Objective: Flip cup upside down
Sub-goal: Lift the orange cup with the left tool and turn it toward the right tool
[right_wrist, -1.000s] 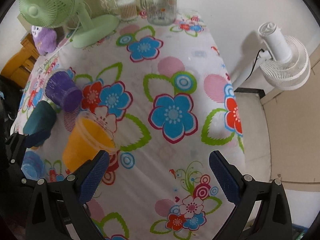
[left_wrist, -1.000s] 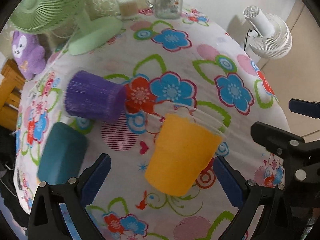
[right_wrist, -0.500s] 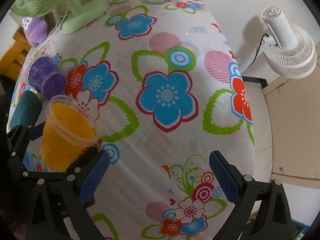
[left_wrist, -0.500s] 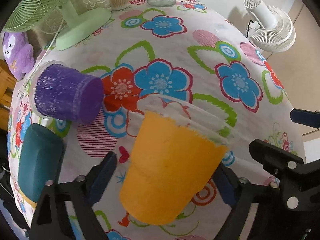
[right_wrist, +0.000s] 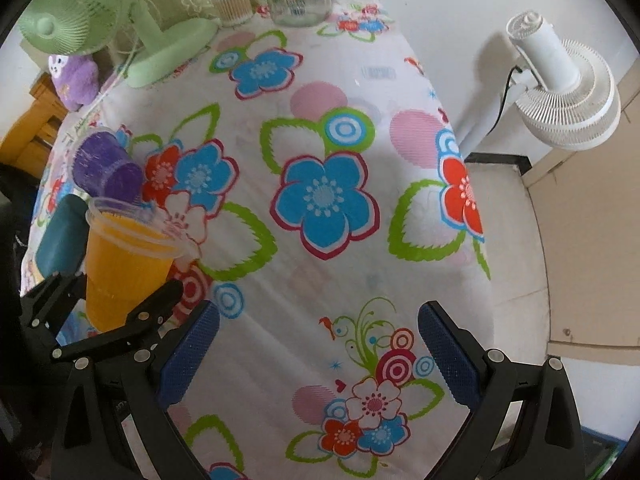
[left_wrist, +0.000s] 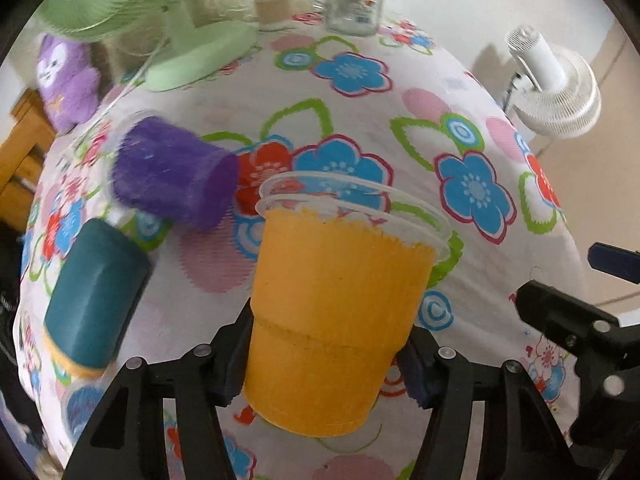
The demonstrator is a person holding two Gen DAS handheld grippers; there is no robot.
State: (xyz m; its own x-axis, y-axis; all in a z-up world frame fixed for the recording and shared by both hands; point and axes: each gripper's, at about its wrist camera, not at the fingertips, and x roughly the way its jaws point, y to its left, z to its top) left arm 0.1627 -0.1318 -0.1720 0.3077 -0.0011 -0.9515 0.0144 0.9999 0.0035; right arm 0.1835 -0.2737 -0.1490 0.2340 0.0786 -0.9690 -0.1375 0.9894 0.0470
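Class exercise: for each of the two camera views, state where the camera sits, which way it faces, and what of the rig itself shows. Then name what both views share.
Left wrist: sits on the left gripper, facing forward over the table; its jaws clamp the orange cup, and the right gripper's edge shows at right.
Right wrist: sits on the right gripper, facing along the flowered tablecloth; its jaws are open and empty, with the left gripper at left.
Shared: orange cup, purple cup, green fan, white fan.
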